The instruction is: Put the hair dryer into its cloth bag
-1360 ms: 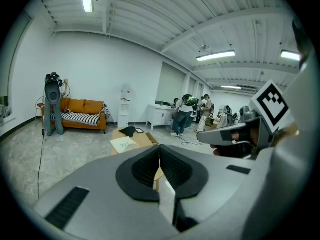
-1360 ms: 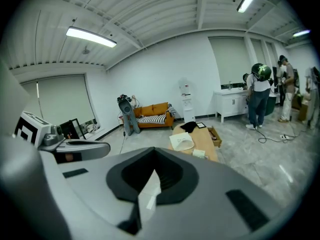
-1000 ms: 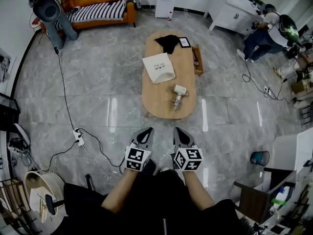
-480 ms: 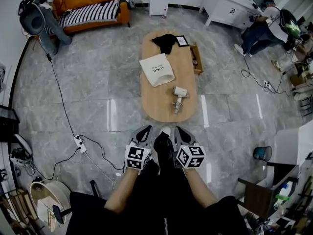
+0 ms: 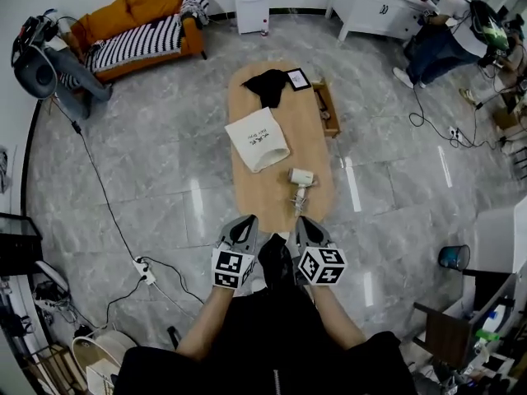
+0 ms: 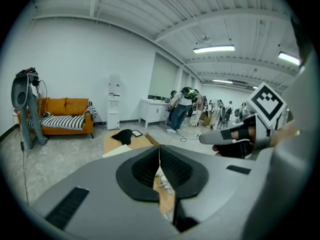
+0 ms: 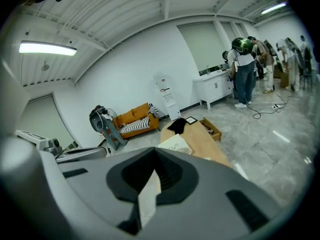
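**Both grippers closed and empty at the near end of the table**

The left gripper (image 5: 246, 222) and the right gripper (image 5: 301, 222) are held side by side, each in one of the person's hands, pointing forward and somewhat down. In the left gripper view the left gripper (image 6: 159, 165) has its dark ribbed pads (image 6: 175, 168) pressed together with nothing between them. In the right gripper view the right gripper (image 7: 154, 170) is closed the same way and is also empty.

Just ahead of both sets of tips begins the long oval light-wood table (image 5: 265, 192). The small white hair dryer (image 5: 301, 177) lies on it a little beyond the right gripper, untouched, its slimmer part stretching back toward that gripper. The cream-white cloth bag with dark lettering (image 5: 258, 138) lies flat farther ahead, more in line with the left gripper, near the dryer but apart from it. Beyond the bag, at the far end of the table, sit a crumpled black cloth (image 5: 267, 85) and a small dark-framed picture (image 5: 297, 78). Far off to the left gripper's side stands an orange sofa with a striped cover (image 5: 140, 33).
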Demonstrator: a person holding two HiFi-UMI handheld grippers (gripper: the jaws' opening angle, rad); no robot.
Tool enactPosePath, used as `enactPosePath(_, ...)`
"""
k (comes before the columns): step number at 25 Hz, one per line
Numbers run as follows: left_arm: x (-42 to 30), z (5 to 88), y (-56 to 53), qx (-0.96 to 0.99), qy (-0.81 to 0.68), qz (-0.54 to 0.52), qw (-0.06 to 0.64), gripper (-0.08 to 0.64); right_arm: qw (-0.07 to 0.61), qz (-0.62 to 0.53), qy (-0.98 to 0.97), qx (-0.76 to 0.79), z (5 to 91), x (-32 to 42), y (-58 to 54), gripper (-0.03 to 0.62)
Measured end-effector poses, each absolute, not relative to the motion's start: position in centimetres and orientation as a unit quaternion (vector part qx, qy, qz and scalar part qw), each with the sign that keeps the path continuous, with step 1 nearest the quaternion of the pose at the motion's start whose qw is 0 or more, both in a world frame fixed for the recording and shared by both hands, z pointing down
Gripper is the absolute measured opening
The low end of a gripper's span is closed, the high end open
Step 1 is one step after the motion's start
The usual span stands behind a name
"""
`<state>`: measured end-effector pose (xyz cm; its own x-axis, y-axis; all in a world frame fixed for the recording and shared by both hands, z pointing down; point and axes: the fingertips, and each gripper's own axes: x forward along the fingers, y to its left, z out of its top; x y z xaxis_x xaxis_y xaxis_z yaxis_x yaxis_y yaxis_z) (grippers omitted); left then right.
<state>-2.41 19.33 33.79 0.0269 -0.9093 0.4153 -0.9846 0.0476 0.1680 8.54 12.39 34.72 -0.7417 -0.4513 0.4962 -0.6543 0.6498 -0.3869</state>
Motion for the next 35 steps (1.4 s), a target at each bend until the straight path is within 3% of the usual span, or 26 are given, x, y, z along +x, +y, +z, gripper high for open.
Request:
enactPosePath(19, -10.9, 43.0, 2.2, 0.745, -0.597, 0.191, 0.231, 0.015, 0.248, 0.355, -0.83, 0.351, 45.4, 2.8, 0.1, 0.008)
enactPosePath(25, -12.1, 49.1, -1.4, 0.783, -0.53, 0.234, 0.226, 0.015, 0.238, 0.401, -0.776, 0.424, 49.9, 4.3, -1.5, 0.008)
enactPosePath(30, -12.3, 53.4, -4.3, 0.814, -0.472, 0.247, 0.23, 0.015, 0.305, 0.393, -0.716, 0.49, 55.5, 7.4, -2.0, 0.009)
enactPosePath(33, -12.5, 56.6, -5.3, 0.818, -0.453, 0.271, 0.228, 0.049, 0.325, 0.395, -0.696, 0.503, 58.9, 8.6, -2.3, 0.025)
enactPosePath(35, -13.0, 58.8, -6.1, 0.817, -0.447, 0.289, 0.221, 0.107, 0.329, 0.409, -0.688, 0.502, 61.3, 8.7, -2.3, 0.081)
